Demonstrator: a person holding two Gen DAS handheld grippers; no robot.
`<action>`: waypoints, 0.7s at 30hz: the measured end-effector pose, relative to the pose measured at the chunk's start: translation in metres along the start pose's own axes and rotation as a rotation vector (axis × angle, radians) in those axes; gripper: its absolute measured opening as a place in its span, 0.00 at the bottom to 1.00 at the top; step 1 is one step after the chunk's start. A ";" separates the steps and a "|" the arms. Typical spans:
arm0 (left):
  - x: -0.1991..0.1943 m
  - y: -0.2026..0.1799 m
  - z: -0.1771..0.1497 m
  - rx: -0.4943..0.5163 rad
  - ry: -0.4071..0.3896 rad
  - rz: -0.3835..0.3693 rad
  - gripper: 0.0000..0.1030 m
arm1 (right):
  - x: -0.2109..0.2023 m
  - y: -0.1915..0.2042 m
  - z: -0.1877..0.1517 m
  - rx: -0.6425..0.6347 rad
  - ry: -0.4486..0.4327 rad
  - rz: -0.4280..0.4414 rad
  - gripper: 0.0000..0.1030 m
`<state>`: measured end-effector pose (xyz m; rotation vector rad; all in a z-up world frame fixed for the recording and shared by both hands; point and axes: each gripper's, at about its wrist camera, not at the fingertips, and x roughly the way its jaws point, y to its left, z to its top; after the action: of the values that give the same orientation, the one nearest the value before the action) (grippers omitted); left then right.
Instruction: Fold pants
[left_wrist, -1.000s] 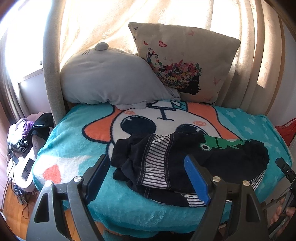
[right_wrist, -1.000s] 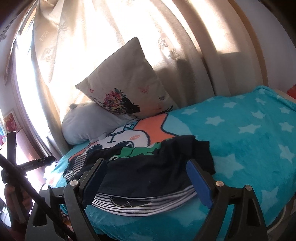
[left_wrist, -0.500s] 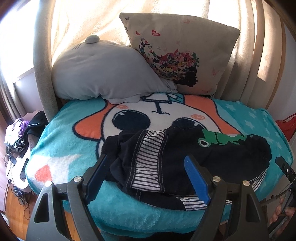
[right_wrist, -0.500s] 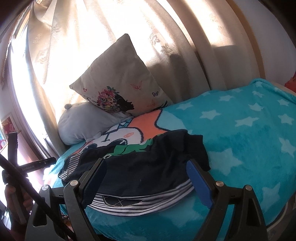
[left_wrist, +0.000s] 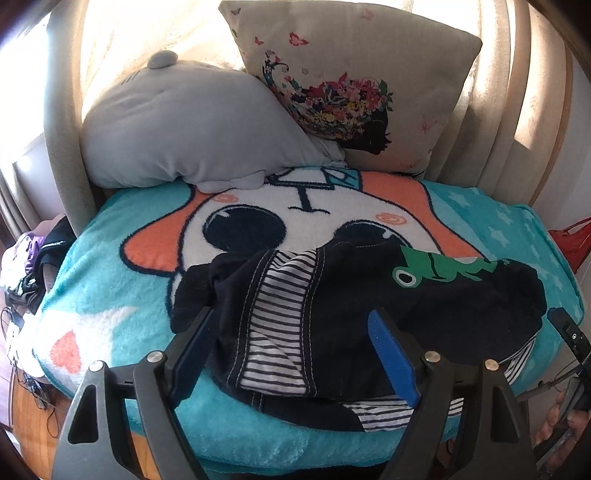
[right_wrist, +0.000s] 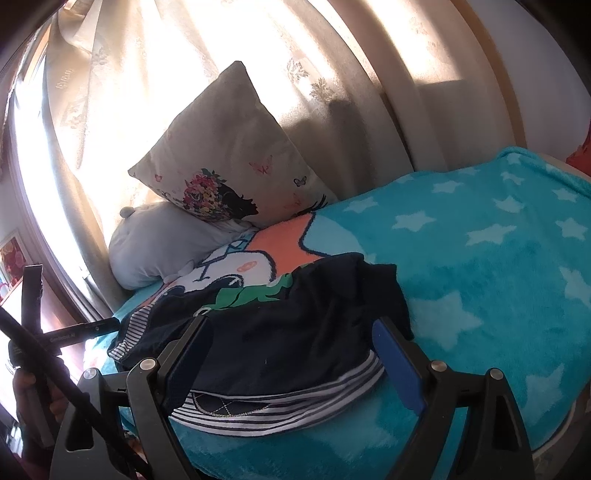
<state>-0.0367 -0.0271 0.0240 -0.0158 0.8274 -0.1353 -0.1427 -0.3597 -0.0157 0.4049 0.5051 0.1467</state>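
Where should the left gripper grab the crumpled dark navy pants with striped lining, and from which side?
Probably the folded-over dark edge beside the striped lining, coming from the near bed edge. The dark navy pants lie bunched there and that raised fold already sits between the open left gripper, so its fingers could likely pinch it.

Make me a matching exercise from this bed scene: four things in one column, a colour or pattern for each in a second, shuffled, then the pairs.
Things:
1. pants
2. blanket
3. flowered pillow
4. plush cushion

Descriptions:
A. plain grey
B. beige with butterflies
C. teal with pale stars
D. dark with a striped lining and a green frog

Pairs: 1-D, 2-C, 3-B, 4-A
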 end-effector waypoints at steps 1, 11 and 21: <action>0.001 0.000 0.001 -0.001 0.003 -0.003 0.80 | 0.001 -0.001 0.000 0.002 0.002 0.000 0.89; 0.013 -0.012 0.015 0.041 0.011 -0.033 0.80 | 0.008 -0.013 -0.003 0.028 0.011 -0.014 0.89; 0.028 -0.024 0.019 0.057 0.038 -0.055 0.80 | 0.012 -0.019 0.003 0.046 0.003 -0.015 0.89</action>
<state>-0.0065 -0.0555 0.0184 0.0175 0.8612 -0.2109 -0.1303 -0.3747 -0.0265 0.4456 0.5153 0.1211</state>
